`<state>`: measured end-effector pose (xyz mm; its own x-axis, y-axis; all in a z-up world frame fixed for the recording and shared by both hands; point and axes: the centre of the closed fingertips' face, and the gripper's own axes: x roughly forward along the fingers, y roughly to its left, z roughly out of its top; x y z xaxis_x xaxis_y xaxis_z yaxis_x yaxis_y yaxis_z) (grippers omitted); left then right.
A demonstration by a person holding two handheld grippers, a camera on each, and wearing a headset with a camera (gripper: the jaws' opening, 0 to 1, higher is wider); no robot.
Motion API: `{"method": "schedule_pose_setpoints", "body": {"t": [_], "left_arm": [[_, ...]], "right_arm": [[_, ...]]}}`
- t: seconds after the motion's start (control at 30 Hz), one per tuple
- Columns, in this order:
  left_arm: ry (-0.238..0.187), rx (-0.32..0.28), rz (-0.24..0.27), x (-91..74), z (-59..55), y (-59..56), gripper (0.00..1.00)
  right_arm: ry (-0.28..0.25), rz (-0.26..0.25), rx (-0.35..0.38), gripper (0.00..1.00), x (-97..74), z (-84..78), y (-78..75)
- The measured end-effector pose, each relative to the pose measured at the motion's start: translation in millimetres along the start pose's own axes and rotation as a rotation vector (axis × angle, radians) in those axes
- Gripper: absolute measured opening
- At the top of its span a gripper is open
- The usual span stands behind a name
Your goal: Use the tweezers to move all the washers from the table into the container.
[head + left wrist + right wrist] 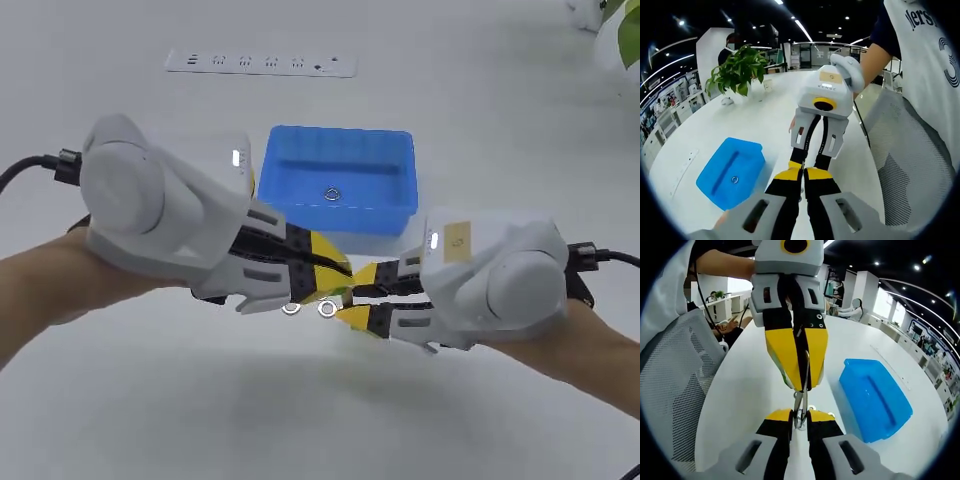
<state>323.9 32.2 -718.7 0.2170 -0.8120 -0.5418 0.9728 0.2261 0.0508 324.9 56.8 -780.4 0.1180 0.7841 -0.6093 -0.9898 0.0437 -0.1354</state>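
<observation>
I sat at a white surface (500,100) carrying a power strip (260,64) and potted plant (738,70). A grey mesh chair (910,150) stood beside me, under a dark ceiling (755,12) with strip lights (801,28).

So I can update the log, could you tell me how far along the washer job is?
Done: one washer lies in the blue container. In hand: left gripper and right gripper both appear shut on the tweezers. Remaining: two washers on the table.

One washer (332,194) lies in the container (290,215), two washers (291,309) on the table (480,110) before it, a power strip (260,63) behind.
</observation>
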Motion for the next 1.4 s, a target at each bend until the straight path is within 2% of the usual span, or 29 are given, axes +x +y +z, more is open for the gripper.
{"method": "schedule_pose_setpoints", "body": {"t": [0.27,0.3,0.8,1.13,1.4], "left_arm": [[0.007,-0.003,0.003,-1.3,-0.8,-0.3,0.06],[0.012,0.011,0.009,-1.3,-1.3,0.1,0.06],[0.002,-0.033,-0.004,-2.5,-2.3,-1.3,0.06],[0.010,-0.034,-0.006,-4.0,-3.1,-2.5,0.06],[-0.009,-0.023,0.011,-12.2,8.4,-0.1,0.06]], "right_arm": [[-0.005,0.006,0.000,0.12,3.2,2.4,1.3],[-0.002,0.007,-0.002,0.12,3.6,2.3,1.7],[-0.001,0.014,0.005,0.12,3.9,1.5,3.5],[0.007,0.009,0.006,0.11,4.2,2.1,4.3],[-0.009,-0.016,-0.002,0.11,-3.8,13.2,-0.2]]}}
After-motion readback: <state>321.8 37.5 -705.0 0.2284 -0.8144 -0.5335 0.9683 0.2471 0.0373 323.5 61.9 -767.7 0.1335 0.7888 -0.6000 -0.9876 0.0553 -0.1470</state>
